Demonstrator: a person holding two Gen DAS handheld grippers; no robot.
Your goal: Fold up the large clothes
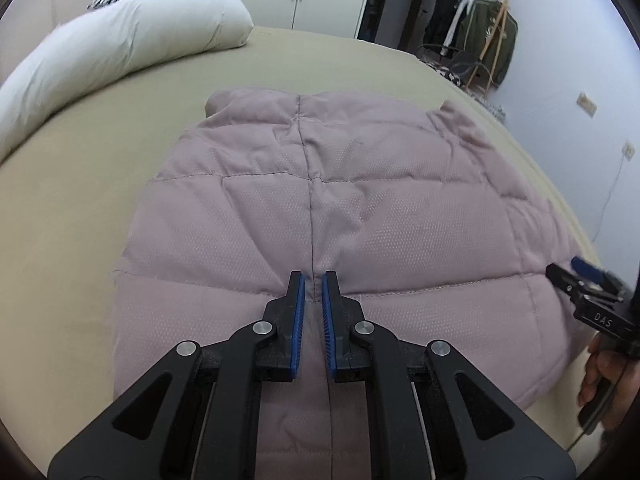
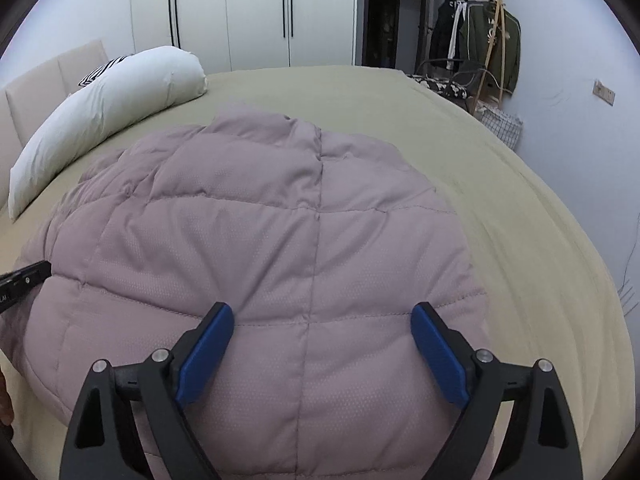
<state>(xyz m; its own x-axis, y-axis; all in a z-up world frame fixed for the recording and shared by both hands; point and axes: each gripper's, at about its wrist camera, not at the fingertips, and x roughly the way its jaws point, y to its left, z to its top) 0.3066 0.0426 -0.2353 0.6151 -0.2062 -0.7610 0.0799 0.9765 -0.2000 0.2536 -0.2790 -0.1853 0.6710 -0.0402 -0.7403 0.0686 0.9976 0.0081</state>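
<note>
A mauve quilted puffer jacket point(image 1: 360, 208) lies folded into a rough rectangle on the olive bed sheet point(image 1: 120, 152); it fills the right wrist view too point(image 2: 280, 248). My left gripper point(image 1: 313, 280) hovers over the jacket's near edge along its centre seam, jaws nearly closed with a narrow gap and nothing between them. My right gripper point(image 2: 322, 312) is wide open above the jacket's near part, empty. The right gripper also shows at the right edge of the left wrist view point(image 1: 588, 292). The left gripper's tip shows at the left edge of the right wrist view point(image 2: 24, 276).
A long white pillow point(image 1: 120, 52) lies at the bed's far left by a beige headboard point(image 2: 48, 76). White wardrobes point(image 2: 248, 12) stand behind. A clothes rack with dark garments point(image 2: 480, 40) and a basket point(image 2: 502, 126) stand at the far right.
</note>
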